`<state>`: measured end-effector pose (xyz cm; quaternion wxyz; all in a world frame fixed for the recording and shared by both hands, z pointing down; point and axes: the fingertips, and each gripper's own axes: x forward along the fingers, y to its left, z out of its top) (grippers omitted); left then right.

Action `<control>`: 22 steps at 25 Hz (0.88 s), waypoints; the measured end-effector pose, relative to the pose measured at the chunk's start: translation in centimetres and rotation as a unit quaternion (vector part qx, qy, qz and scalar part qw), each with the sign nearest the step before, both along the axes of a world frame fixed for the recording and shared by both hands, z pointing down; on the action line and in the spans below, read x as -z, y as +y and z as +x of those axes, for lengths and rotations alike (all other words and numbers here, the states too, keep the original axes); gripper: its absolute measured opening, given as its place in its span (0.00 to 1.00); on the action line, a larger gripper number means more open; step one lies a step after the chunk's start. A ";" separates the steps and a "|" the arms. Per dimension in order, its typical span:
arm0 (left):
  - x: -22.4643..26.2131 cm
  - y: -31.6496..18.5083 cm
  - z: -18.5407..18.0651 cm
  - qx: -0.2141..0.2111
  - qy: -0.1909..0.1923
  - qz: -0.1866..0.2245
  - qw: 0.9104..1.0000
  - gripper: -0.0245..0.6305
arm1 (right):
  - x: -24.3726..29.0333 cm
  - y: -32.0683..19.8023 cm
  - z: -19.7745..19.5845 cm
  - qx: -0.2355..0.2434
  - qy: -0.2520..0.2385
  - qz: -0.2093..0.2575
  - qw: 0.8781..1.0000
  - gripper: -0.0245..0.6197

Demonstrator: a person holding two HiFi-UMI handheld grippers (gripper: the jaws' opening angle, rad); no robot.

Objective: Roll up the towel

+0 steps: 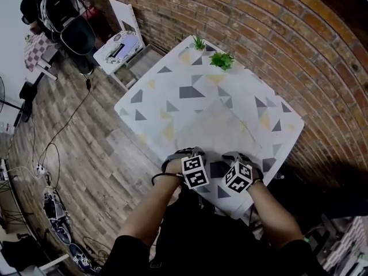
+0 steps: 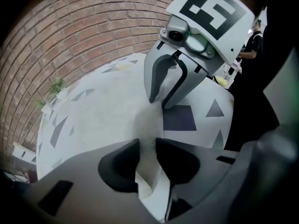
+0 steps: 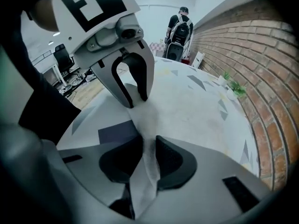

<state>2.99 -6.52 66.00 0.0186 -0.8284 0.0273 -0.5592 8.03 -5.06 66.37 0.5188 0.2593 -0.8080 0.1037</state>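
Pale white cloth towel [image 1: 221, 130] gripped at its near edge on a white tabletop [image 1: 155, 96] patterned with grey and yellow triangles.
The left claw [image 2: 147, 147] is closed on a raised fold of that edge, with the cloth pinched in it; the rest of the towel is spread flat over the tabletop's middle; the right claw [image 3: 148, 148] is clamped on the same edge, just beside the left.

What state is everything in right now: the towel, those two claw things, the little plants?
towel: mostly flat on the table, near edge pinched up, not yet rolled.
left gripper: closed on the towel's near edge.
right gripper: closed on the towel's near edge.
plants: upright at the table's far edge.
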 end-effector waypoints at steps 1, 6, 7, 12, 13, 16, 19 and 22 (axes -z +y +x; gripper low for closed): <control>0.0 0.2 0.0 0.001 -0.001 -0.005 1.000 0.22 | 0.0 0.2 0.1 0.002 0.002 -0.001 1.000 0.18; 0.0 2.5 -0.4 -0.002 -0.005 -0.044 0.999 0.21 | 0.3 2.4 0.2 0.023 -0.006 -0.029 0.999 0.11; 0.0 3.2 -0.5 -0.004 -0.007 -0.053 0.999 0.21 | 0.4 2.9 0.1 0.030 -0.008 -0.037 0.999 0.11; 0.3 5.8 -1.1 -0.015 -0.026 -0.052 0.998 0.21 | 0.8 5.7 -0.5 0.053 -0.034 -0.083 0.995 0.10; 0.4 6.1 -1.1 -0.017 -0.030 -0.042 0.999 0.24 | 0.9 6.0 -0.5 0.053 -0.038 -0.090 0.994 0.10; 0.5 6.6 -0.7 -0.024 -0.035 -0.017 0.999 0.39 | 1.4 6.0 -0.5 0.044 -0.052 -0.101 0.993 0.10; 0.5 6.4 -0.4 -0.024 -0.032 0.003 0.999 0.40 | 2.3 5.2 -0.4 0.020 -0.076 -0.113 0.990 0.10; 0.6 5.6 -0.2 -0.017 -0.028 0.008 0.999 0.39 | 2.8 4.2 -0.1 0.005 -0.088 -0.119 0.989 0.10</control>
